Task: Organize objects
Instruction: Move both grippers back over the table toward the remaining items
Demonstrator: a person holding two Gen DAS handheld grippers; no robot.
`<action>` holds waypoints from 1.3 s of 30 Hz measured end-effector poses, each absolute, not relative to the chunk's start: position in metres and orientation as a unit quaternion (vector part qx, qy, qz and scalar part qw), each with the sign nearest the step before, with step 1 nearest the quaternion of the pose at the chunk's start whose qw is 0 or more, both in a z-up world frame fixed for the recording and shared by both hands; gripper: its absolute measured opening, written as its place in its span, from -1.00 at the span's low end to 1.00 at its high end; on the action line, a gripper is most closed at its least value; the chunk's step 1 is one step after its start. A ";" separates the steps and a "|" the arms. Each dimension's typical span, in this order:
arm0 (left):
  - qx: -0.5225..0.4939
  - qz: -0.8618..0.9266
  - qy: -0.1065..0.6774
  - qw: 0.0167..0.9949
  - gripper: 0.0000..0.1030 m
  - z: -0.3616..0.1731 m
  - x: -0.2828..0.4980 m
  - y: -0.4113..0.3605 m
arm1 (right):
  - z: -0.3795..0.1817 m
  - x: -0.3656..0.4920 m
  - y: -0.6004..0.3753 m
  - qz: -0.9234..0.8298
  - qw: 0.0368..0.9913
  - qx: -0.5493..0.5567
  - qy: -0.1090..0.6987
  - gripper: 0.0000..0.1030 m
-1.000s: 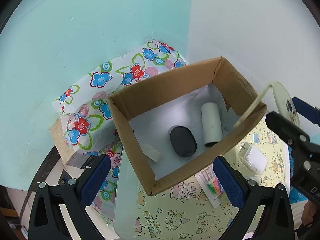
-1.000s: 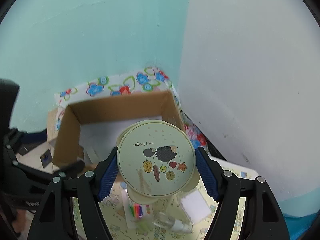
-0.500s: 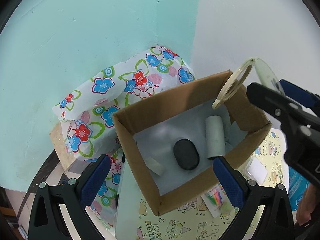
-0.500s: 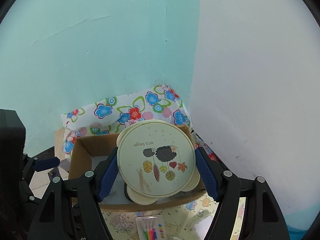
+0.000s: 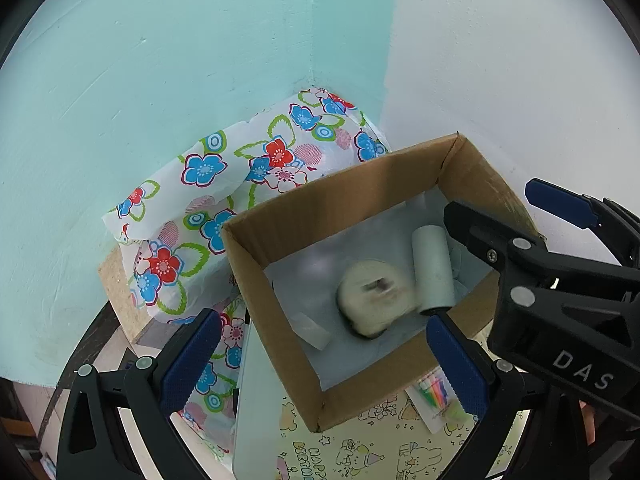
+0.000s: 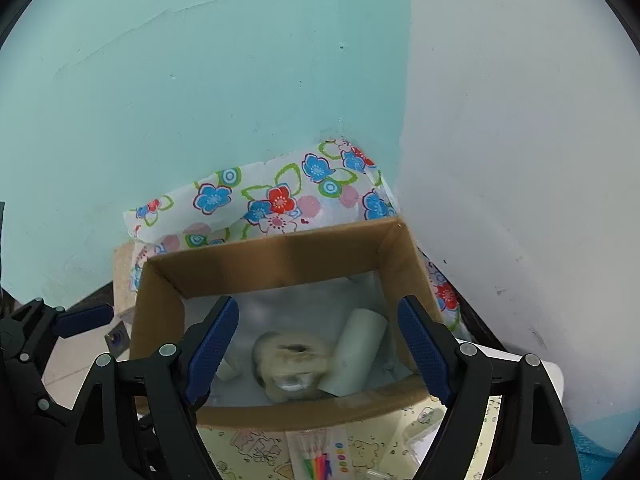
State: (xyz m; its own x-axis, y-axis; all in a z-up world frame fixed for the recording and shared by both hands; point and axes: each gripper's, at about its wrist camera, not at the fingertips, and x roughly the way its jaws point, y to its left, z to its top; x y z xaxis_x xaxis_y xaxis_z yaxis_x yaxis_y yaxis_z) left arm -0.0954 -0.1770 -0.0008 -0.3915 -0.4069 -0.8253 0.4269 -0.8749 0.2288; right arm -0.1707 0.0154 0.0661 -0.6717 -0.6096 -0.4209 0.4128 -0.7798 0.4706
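A brown cardboard box (image 5: 280, 292) (image 6: 280, 252) stands open on the table. Inside, a round cream mirror (image 5: 376, 300) (image 6: 292, 364) appears blurred in the middle, lying over a dark oval object. A pale cylinder (image 5: 434, 268) (image 6: 356, 352) lies to its right and a small white block (image 5: 314, 330) to its left. My right gripper (image 6: 320, 344) is open and empty over the box's near wall; it also shows in the left wrist view (image 5: 560, 280). My left gripper (image 5: 320, 356) is open and empty at the box's front left corner.
A pack of coloured candles (image 5: 436, 394) (image 6: 320, 458) lies on the yellow cartoon sheet (image 5: 360, 452) in front of the box. A flowered cloth (image 5: 224, 208) (image 6: 280, 200) is bunched behind the box against the teal wall. White wall on the right.
My right gripper opened and let go of the round mirror, which dropped into the box onto the dark oval. The right gripper moved forward over the box.
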 end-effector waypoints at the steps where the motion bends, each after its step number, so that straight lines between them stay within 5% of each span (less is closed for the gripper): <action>1: 0.492 -0.834 0.010 0.250 1.00 -0.001 -0.095 -0.177 | 0.066 -0.170 0.017 -0.899 0.283 0.288 -0.172 0.63; 18: 0.468 -0.853 -0.016 0.232 1.00 0.007 -0.088 -0.136 | 0.051 -0.134 0.072 -0.913 0.226 0.270 -0.207 0.63; 27: 0.445 -0.867 -0.053 0.218 1.00 0.003 -0.072 -0.071 | -0.002 -0.091 0.127 -0.902 0.184 0.311 -0.236 0.68; 39: 0.439 -0.866 -0.003 0.239 1.00 -0.046 -0.039 -0.049 | -0.089 -0.061 0.149 -0.889 0.139 0.352 -0.258 0.69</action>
